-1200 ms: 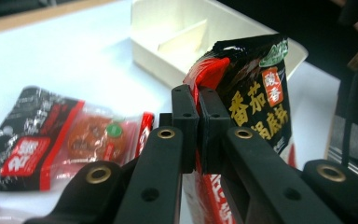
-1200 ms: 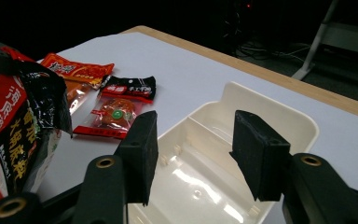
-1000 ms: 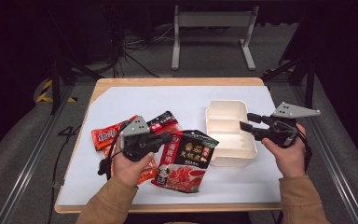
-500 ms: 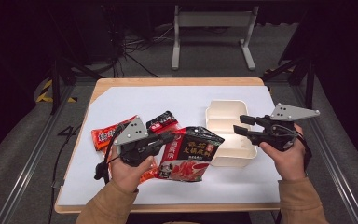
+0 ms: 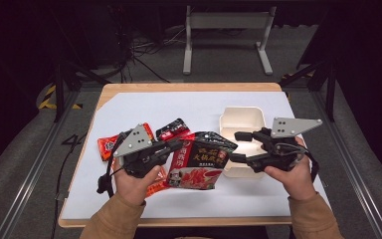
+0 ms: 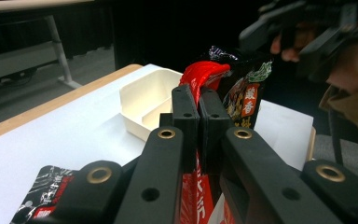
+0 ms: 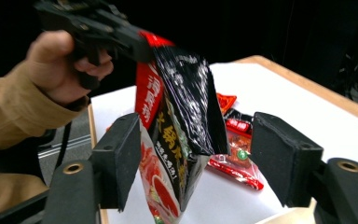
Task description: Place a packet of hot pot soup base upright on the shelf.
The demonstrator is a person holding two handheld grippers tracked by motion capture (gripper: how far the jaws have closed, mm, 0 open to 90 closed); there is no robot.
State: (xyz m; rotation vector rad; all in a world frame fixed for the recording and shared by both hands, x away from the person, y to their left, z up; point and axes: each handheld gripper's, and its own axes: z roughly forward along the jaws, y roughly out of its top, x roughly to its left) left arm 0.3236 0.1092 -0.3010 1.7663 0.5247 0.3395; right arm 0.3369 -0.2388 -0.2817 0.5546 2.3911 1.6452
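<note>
Pouch: the glossy black-and-red foil food pouch (image 5: 201, 162) hangs lifted just left of the cream plastic divided box (image 5: 242, 122).
Left tool (image 5: 175, 145): clamped on the pouch's top corner.
Right tool (image 7: 196, 158): jaws have just been opening, straddling the pouch, pads clear.
Handling: we judge it light, floppy, slippery (take a sealed edge).

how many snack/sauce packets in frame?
4, possibly more hidden. The big black-and-red bag hangs from the left gripper; a black packet lies behind it, a red packet at far left, another red one under the left hand.
</note>
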